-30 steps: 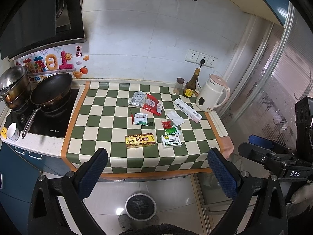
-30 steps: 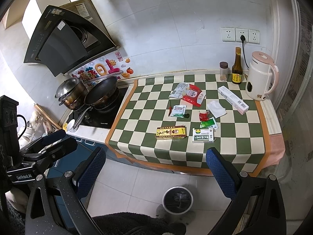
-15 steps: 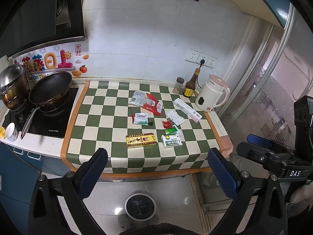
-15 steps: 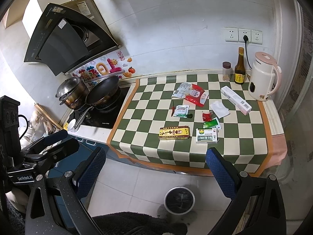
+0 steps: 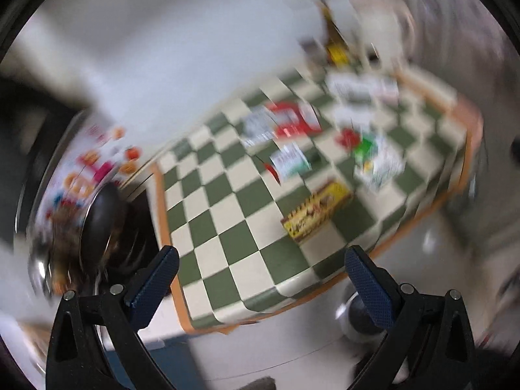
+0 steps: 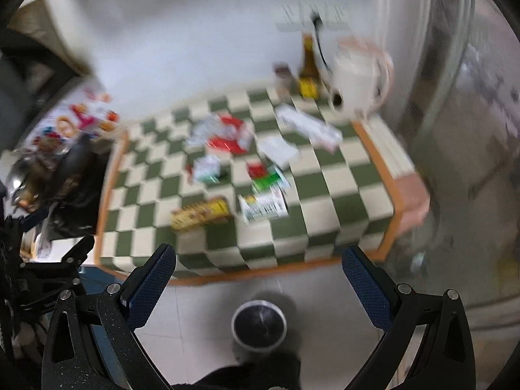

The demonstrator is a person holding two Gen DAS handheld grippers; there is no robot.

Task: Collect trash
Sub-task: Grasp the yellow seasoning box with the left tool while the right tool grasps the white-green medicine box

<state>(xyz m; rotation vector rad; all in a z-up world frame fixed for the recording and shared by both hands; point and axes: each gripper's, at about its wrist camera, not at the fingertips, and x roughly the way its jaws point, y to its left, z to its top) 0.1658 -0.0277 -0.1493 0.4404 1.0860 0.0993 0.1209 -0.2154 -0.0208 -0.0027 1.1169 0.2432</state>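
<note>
Both views are blurred by motion. Trash lies on the green-and-cream checkered counter (image 5: 247, 214): a yellow box (image 5: 317, 211), a white-green box (image 5: 382, 165), a small white-green packet (image 5: 289, 161), red wrappers (image 5: 292, 120) and a long white box (image 5: 360, 87). The same yellow box (image 6: 203, 213) and white-green box (image 6: 263, 208) show in the right wrist view. A round bin (image 6: 259, 325) stands on the floor below the counter edge. My left gripper (image 5: 261, 279) and right gripper (image 6: 258, 279) are both open and empty, short of the counter.
A white kettle (image 6: 357, 81), a dark bottle (image 6: 308, 65) and a small jar stand at the counter's back right. A pan (image 5: 100, 217) and pots sit on the stove at the left. The left gripper's body (image 6: 42, 286) shows at the right view's left edge.
Both grippers have moved fast toward the counter, which now fills more of each view. The left view has tilted and swung left. Both stay open and empty.
</note>
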